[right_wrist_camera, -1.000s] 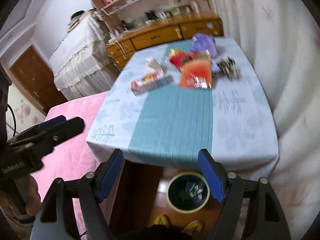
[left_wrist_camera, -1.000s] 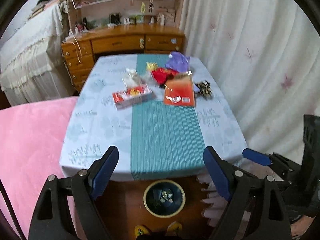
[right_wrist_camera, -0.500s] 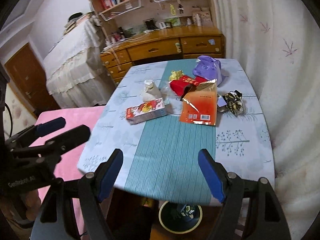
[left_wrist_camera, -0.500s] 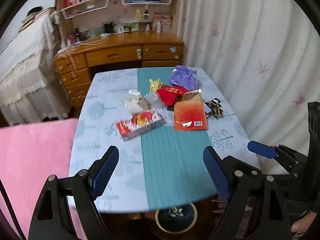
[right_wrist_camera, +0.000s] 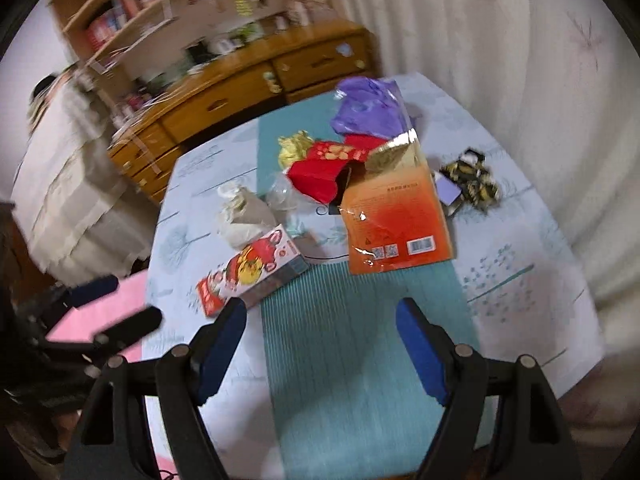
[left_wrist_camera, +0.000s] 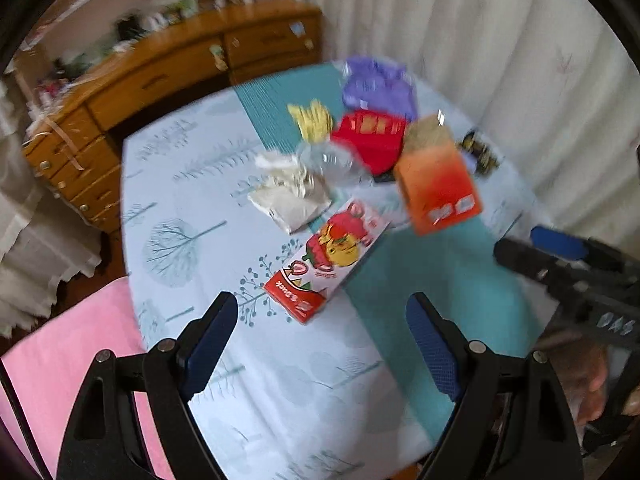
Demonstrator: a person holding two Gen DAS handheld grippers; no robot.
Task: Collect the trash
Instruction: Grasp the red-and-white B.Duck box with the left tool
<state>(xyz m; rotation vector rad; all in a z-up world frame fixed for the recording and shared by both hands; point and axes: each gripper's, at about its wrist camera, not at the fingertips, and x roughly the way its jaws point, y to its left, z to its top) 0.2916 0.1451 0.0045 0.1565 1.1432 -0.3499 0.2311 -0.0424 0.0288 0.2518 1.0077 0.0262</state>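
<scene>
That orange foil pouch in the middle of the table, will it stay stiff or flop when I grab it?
The orange foil pouch lies flat and looks torn open at its gold top, so it is probably empty and light. It would likely bend and crinkle rather than hold shape. Its glossy film may slip between the pads.

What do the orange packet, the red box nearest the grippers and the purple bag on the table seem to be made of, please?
Orange packet: probably foil-lined plastic; its skin is glossy and its torn top shows gold. Red box: likely printed cardboard, with flat faces and crisp edges. Purple bag: apparently thin plastic film, softly crumpled with a faint sheen.
</scene>
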